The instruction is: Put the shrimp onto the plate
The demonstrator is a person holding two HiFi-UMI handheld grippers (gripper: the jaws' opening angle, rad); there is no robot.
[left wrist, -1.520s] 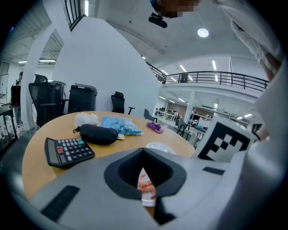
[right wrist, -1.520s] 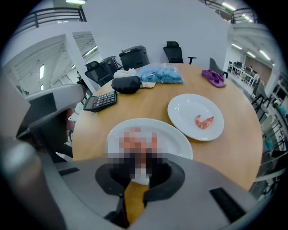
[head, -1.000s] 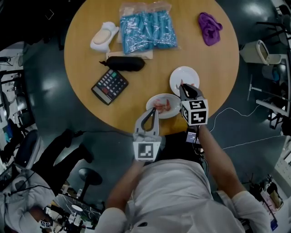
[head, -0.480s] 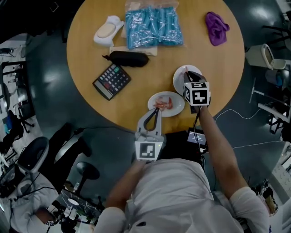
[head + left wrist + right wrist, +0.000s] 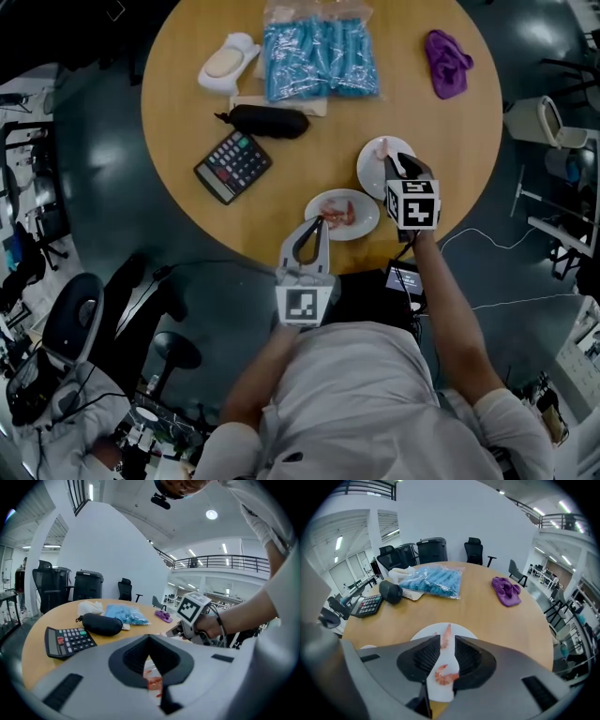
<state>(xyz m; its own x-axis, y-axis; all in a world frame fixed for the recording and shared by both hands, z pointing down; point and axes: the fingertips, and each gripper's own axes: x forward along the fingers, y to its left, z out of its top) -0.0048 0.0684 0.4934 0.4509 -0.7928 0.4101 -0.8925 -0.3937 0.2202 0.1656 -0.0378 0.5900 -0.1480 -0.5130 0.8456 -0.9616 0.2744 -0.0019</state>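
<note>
Over the round wooden table point(image 5: 403, 103), two smooth white plates lie under two grey grippers
Above the far plate point(image 5: 466, 633) hangs the right gripper point(image 5: 447, 641); its ribbed dark jaws have just been opening and stand apart, and a curled pink shrimp point(image 5: 446, 675) lies on the plate between them, not pressed, with a straighter shrimp point(image 5: 447, 632) beyond it. Head view alone shows both plates whole: the near plate point(image 5: 364, 223) carries a red shrimp heap point(image 5: 337, 214), and the left gripper point(image 5: 318, 225) points at it with tips closed together on nothing. Left gripper view adds, from the side, a flat calculator point(image 5: 65, 641) and a soft rounded black pouch point(image 5: 101, 624)
</note>
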